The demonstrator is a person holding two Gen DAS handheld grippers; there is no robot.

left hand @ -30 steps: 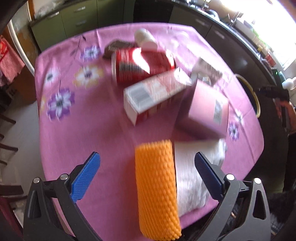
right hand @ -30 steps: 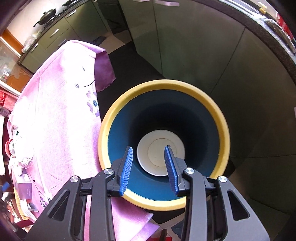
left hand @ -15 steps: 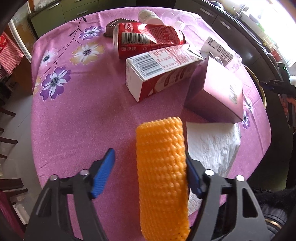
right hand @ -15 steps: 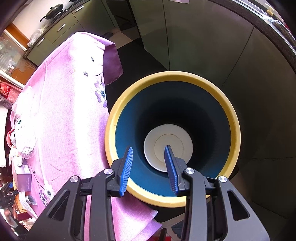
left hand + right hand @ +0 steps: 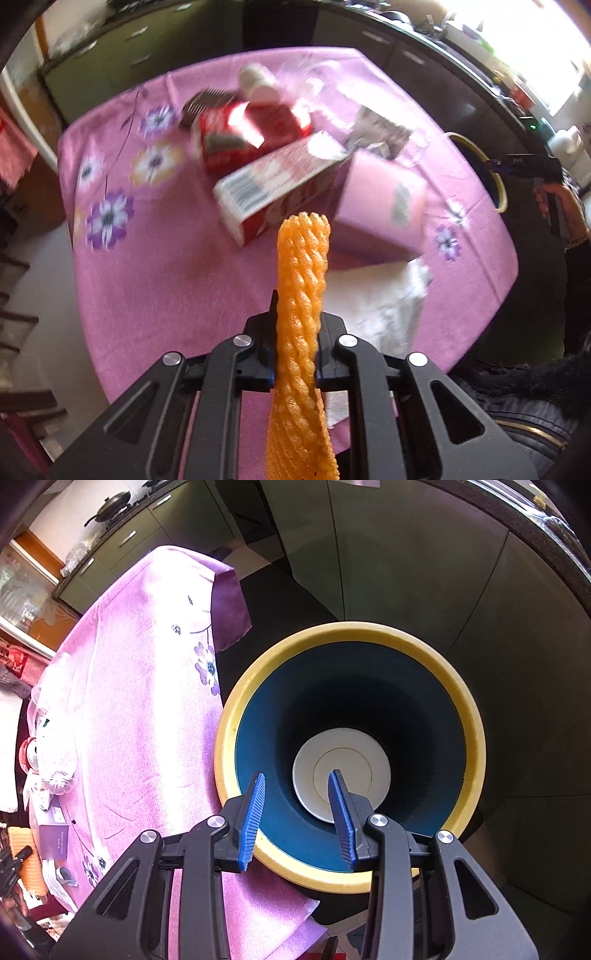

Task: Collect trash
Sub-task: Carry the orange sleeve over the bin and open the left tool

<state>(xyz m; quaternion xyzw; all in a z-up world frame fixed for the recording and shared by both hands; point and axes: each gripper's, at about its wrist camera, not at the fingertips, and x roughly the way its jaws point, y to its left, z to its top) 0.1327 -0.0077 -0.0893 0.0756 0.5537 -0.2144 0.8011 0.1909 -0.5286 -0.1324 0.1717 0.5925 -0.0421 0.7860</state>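
An orange foam net sleeve (image 5: 301,280) stands squeezed narrow between the pads of my left gripper (image 5: 297,314), whose jaws are closing on it above the pink flowered tablecloth (image 5: 166,280). Behind it lie a red-and-white carton (image 5: 273,184), a red can (image 5: 255,136), a pink box (image 5: 384,199) and a white paper napkin (image 5: 380,299). My right gripper (image 5: 297,775) hangs open, with nothing between its fingers, over the near rim of a yellow-rimmed blue bin (image 5: 476,716). A white disc (image 5: 354,753) shows at the bin's bottom.
The bin stands on the floor against the table's edge, by dark green cabinets (image 5: 388,572). A dark comb (image 5: 207,103) and a white bottle (image 5: 258,83) lie at the table's far side. A person's hand (image 5: 565,206) shows at the right.
My left gripper has closed from wide open onto the orange net, pinching it narrow, and has risen with it. The right gripper stays open above the bin.
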